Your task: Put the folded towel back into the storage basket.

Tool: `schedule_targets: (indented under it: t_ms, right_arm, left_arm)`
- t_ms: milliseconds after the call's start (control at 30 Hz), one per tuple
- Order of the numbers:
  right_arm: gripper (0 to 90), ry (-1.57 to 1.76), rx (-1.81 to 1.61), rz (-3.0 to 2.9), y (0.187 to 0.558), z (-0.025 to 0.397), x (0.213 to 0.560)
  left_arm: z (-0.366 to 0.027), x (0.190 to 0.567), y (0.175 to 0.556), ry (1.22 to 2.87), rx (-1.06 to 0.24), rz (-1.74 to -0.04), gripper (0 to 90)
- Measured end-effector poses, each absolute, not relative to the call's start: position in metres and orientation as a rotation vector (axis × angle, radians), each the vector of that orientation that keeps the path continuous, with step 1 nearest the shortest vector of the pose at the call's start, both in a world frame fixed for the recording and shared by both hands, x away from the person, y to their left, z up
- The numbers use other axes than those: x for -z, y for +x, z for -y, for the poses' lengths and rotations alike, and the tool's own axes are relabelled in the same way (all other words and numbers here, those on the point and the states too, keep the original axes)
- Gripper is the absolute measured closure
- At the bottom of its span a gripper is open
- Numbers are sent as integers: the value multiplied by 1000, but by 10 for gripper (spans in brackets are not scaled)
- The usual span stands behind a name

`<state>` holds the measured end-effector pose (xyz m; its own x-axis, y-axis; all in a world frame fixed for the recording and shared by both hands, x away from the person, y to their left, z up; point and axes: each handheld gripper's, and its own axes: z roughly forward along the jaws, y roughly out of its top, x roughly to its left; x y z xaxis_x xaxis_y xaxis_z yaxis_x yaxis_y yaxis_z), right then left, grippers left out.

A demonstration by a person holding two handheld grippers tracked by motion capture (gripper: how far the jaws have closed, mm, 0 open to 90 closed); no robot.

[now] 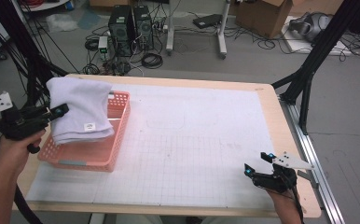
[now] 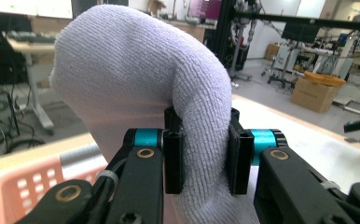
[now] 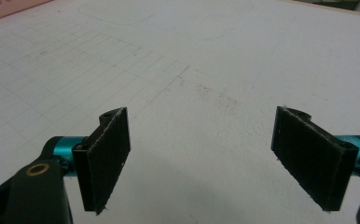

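Gridded mat (image 1: 192,140): folded white terry towel (image 1: 81,109), pinched in L tool (image 1: 60,111).

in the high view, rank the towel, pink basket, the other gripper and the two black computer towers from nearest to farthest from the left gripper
1. Towel: clamped in the left gripper, at the table's left edge.
2. Pink basket: right under the towel.
3. Computer towers: on the floor beyond the table's far edge.
4. Right gripper: open, at the near right corner of the table.
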<state>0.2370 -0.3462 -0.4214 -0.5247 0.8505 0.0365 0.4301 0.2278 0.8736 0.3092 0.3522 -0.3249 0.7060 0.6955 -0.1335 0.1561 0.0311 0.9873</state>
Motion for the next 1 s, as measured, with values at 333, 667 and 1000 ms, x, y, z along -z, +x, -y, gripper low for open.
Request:
schedule_targets:
  t_ms: [333,667,1000]
  right_arm:
    - [183,1158,-1230,-2066,238,344,422]
    - [183,1153,-1234,-2072,238,341,423]
    - [183,1162,-1236,-2062,236,344,421]
  left_arm:
    - [-349,352,320,1546,-428,-765,730]
    - [-332,366,331,1573,-394,-768,727]
    - [-329,369,336,1652,-418,-885,686]
